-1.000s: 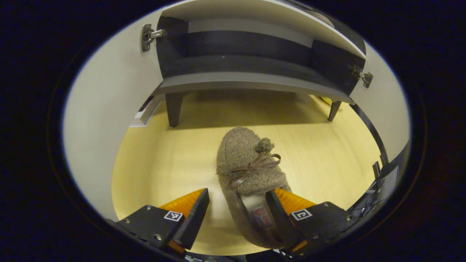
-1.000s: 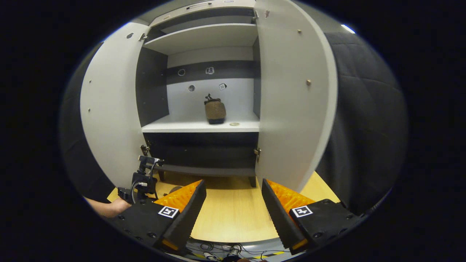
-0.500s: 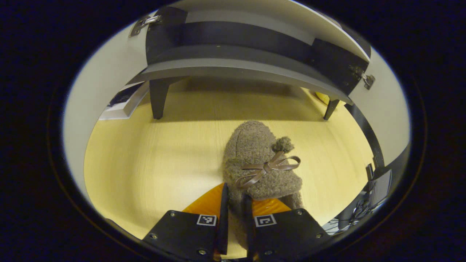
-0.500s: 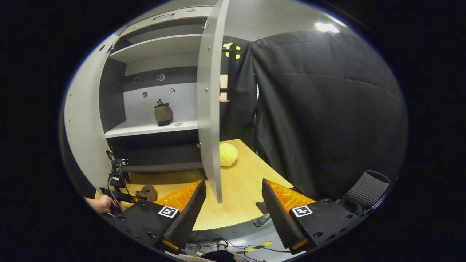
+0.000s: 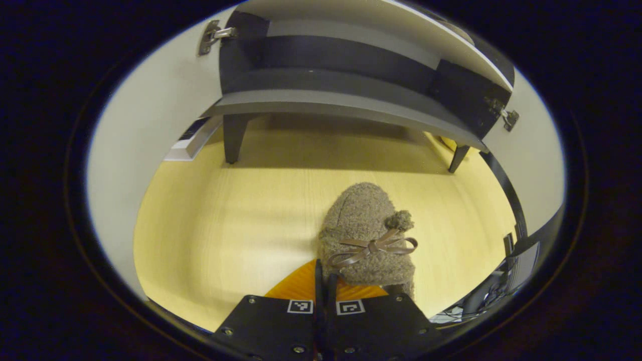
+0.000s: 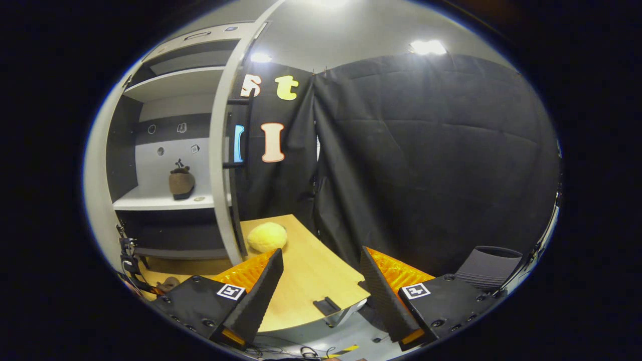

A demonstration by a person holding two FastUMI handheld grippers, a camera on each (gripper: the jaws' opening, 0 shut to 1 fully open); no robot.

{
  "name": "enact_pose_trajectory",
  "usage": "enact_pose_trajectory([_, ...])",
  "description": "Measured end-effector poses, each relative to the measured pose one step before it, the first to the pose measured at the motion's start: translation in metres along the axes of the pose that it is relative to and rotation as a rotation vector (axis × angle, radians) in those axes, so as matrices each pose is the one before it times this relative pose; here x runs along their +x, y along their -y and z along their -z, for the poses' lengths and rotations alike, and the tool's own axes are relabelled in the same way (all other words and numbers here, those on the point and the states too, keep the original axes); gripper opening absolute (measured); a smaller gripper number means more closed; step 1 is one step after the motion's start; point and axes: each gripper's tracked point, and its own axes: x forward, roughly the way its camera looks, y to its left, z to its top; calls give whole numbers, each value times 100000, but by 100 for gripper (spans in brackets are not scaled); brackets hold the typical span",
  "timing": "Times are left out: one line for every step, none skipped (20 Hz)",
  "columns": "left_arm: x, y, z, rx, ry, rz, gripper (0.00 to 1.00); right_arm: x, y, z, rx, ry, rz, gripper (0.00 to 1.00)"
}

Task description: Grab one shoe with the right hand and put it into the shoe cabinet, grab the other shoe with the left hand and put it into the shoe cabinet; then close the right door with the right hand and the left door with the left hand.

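A brown fuzzy slipper (image 5: 368, 235) with a bow lies toe-first toward the shoe cabinet (image 5: 346, 103) on the pale wooden floor (image 5: 225, 225). My left gripper (image 5: 325, 276) is shut on the slipper's side rim near the heel. In the right gripper view, the other slipper (image 6: 181, 183) stands on the cabinet's white shelf (image 6: 150, 202), behind the open right door (image 6: 219, 165) seen edge-on. My right gripper (image 6: 321, 251) hangs open with nothing in it, pointing right of the cabinet. The left gripper (image 6: 129, 258) and its slipper (image 6: 168, 284) sit low at the far left.
The open left door (image 5: 130, 145) and right door (image 5: 534, 150) flank the cabinet. A yellow round object (image 6: 267, 236) lies on the wood beside the right door. A grey ribbed thing (image 6: 489, 263) stands at the lower right against the black cloth wall (image 6: 426, 160).
My left gripper has gone from open around the slipper's rim to shut on it. My right gripper has swung right, away from the cabinet's inside, and stays open.
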Motion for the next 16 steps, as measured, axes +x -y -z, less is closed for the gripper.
enact_pose_trajectory([-254, 106, 120, -1232, 363, -832, 2, 1114, 400, -632, -416, 1216, 139, 98])
enact_pose_trajectory([-448, 70, -268, -1411, 712, -116, 2, 1131, 229, -671, -24, 673, -626, 94])
enact_pose_trajectory([-419, -33, -423, -1363, 598, 520, 2, 1083, 303, -696, 221, 869, -538, 94])
enact_pose_trajectory([-873, 475, -448, -1265, 1055, 718, 2, 1105, 270, -627, 200, 1544, -371, 98])
enact_pose_trajectory([-1526, 462, -565, -1160, 1868, 798, 2, 1080, 279, -639, 158, 1431, 117, 98])
enact_pose_trajectory([-1415, 567, -719, -742, 1990, 1007, 2, 907, 175, -453, 518, 994, -108, 98])
enact_pose_trajectory([-1680, 436, -636, -704, 1613, 550, 2, 986, 131, -601, 961, 696, -561, 94])
enact_pose_trajectory([-1575, 693, -912, -488, 1695, 501, 2, 683, 124, -96, 1013, 263, -957, 94])
enact_pose_trajectory([-1427, 824, -930, -229, 1858, 503, 2, 869, 370, 81, 22, -404, -509, 94])
enact_pose_trajectory([-1143, 820, -980, 384, 2028, 750, 2, 653, 547, -83, -370, -197, 318, 95])
enact_pose_trajectory([-1032, 724, -810, 319, 1791, 474, 2, 694, 494, -335, -48, 663, 84, 97])
enact_pose_trajectory([-755, 712, -1036, -228, 1599, -107, 2, 580, 361, -310, 136, 1039, 125, 97])
enact_pose_trajectory([-1214, 159, -869, 79, 1562, -2, 2, 448, 387, -214, 52, 550, -97, 97])
enact_pose_trajectory([-819, 69, -1187, 808, 1715, 79, 2, 384, 316, -105, -61, 310, 155, 97])
enact_pose_trajectory([-989, 30, -1471, 1425, 1771, -172, 1, 312, 460, -121, 117, 692, 369, 97])
enact_pose_trajectory([-568, 331, -1412, 1521, 1532, -485, 2, 286, 276, -158, 480, 884, 253, 97])
